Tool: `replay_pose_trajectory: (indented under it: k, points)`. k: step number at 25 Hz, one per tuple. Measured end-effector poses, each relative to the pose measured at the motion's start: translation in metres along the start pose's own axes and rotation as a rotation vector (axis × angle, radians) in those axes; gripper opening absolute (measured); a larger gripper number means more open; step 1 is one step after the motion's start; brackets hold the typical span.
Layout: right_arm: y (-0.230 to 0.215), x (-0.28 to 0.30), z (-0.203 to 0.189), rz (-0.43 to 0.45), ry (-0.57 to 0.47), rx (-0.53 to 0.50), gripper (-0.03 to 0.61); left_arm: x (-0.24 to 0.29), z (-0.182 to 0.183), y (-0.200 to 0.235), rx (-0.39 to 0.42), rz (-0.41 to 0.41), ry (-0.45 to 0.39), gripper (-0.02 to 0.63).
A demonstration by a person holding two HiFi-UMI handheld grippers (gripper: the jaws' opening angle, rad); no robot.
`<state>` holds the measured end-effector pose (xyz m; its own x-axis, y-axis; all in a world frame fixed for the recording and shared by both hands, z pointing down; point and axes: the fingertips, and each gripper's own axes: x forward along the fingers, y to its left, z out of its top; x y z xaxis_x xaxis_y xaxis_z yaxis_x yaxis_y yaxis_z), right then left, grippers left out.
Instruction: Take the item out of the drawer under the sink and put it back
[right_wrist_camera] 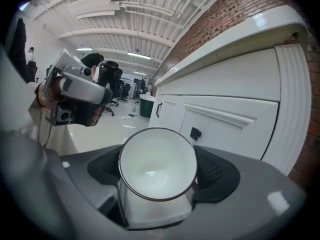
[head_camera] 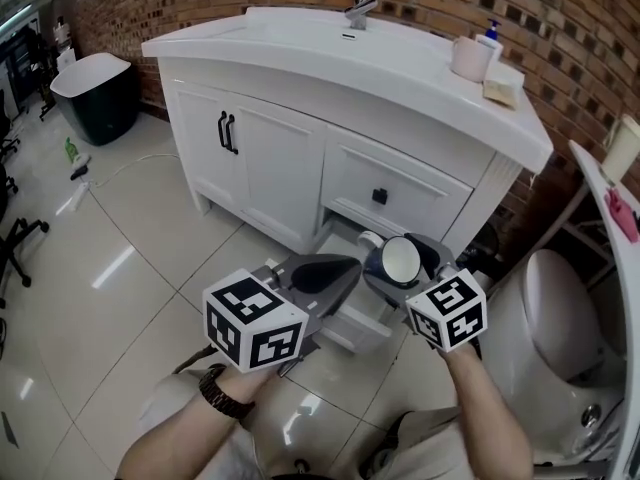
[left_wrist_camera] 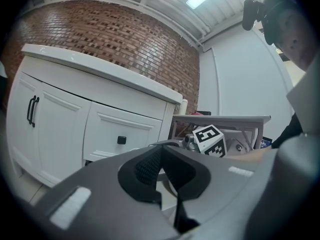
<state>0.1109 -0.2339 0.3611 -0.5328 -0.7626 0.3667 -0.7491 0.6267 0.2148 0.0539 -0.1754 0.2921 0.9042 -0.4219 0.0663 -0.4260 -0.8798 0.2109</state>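
A white cup with a dark rim is held on its side, its mouth facing me, just above the pulled-out lower drawer of the white sink cabinet. My right gripper is shut on the cup, with a black pad pressed against each side. My left gripper hovers beside it on the left, over the same drawer, shut and holding nothing. The upper drawer with the black knob is closed. The inside of the open drawer is mostly hidden behind the grippers.
A toilet stands close on the right. On the countertop sit a pink cup and a soap bottle, with the faucet behind. A black bin is at the far left. Cabinet doors with black handles are shut.
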Motion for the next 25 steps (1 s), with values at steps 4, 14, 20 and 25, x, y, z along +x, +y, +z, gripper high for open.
replay_pose_trajectory:
  k: [4, 14, 20, 25]
  points:
    - [-0.002, 0.003, -0.002, 0.001, 0.002, 0.004, 0.411, -0.002, -0.008, 0.009, -0.027, 0.016, 0.027, 0.016]
    - [0.004, 0.077, -0.081, 0.100, 0.277, 0.019, 0.411, -0.006, -0.009, 0.023, -0.042, 0.048, 0.038, 0.015]
    - [0.004, 0.124, -0.126, 0.144, 0.401, 0.026, 0.411, -0.011, -0.008, 0.038, -0.076, 0.070, 0.038, 0.015]
    - [0.009, 0.139, -0.145, 0.160, 0.445, 0.005, 0.413, -0.013, -0.004, 0.038, -0.097, 0.050, 0.023, 0.015]
